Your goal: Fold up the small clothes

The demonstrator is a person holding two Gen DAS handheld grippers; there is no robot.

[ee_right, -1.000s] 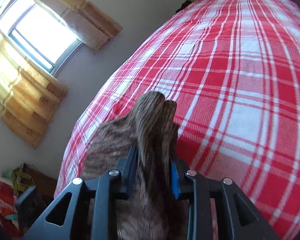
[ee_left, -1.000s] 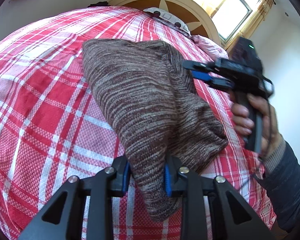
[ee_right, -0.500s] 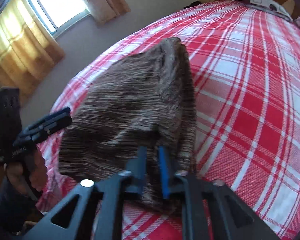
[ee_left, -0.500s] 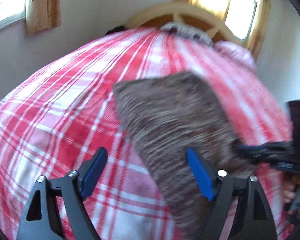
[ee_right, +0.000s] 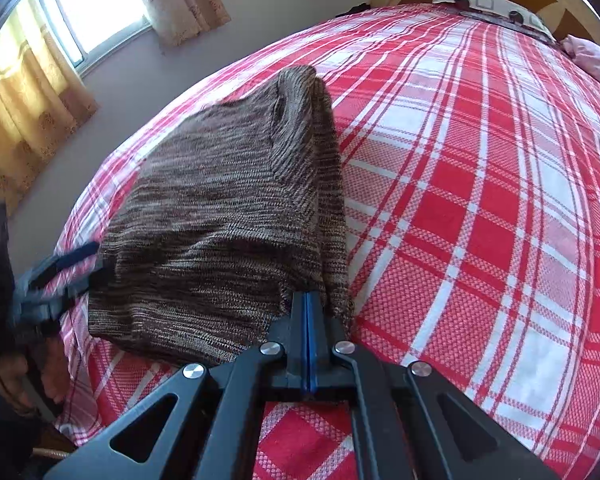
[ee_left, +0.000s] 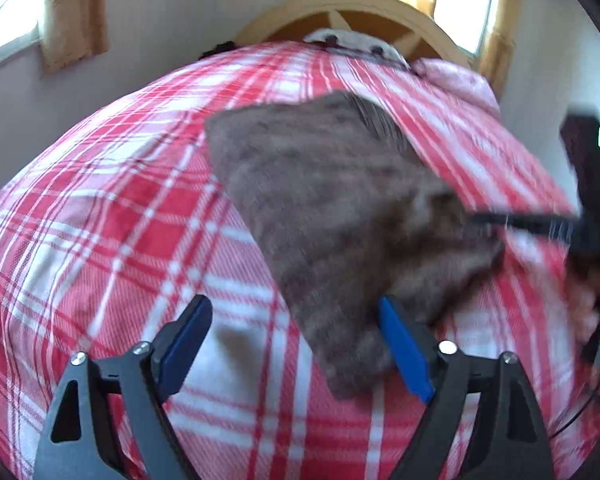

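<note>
Looking along the left fingers, where was the garment? Ana asked.

Ben answered: The brown marled knit garment (ee_left: 320,200) lay on the red and white plaid bedcover (ee_left: 100,240), folded into a rough rectangle, its far end towards the pale wooden headboard (ee_left: 352,4). That view was blurred, so I could not read the fold lines in it.

And the left gripper (ee_left: 294,308)?

Its jaws stood wide apart and held nothing. The near corner of the knit sat between the blue pads (ee_left: 404,356), closer to the right-hand one.

What about the right gripper (ee_right: 306,308)?

Its pads were pressed flat together at the garment's near right corner. Whether a thin edge of knit was pinched at the very tips, I could not tell. In the sharper right wrist view, a thick lengthwise ridge ran along the garment's right side, as if one layer had bunched there.

So what did the step call for?

As I judged it, a fold had just been laid and needed tidying before another. I would have brought the open left jaws down over the near edge so they took every layer, not only the top one. The right side ought to have had a sure hold on the opposite corner before anything was lifted. Then both corners should have travelled together and level, so the edges met squarely.

Any risk?

Loose knit stretches and slides. Pulling one corner ahead could have dragged the ridge further out of line.
</note>
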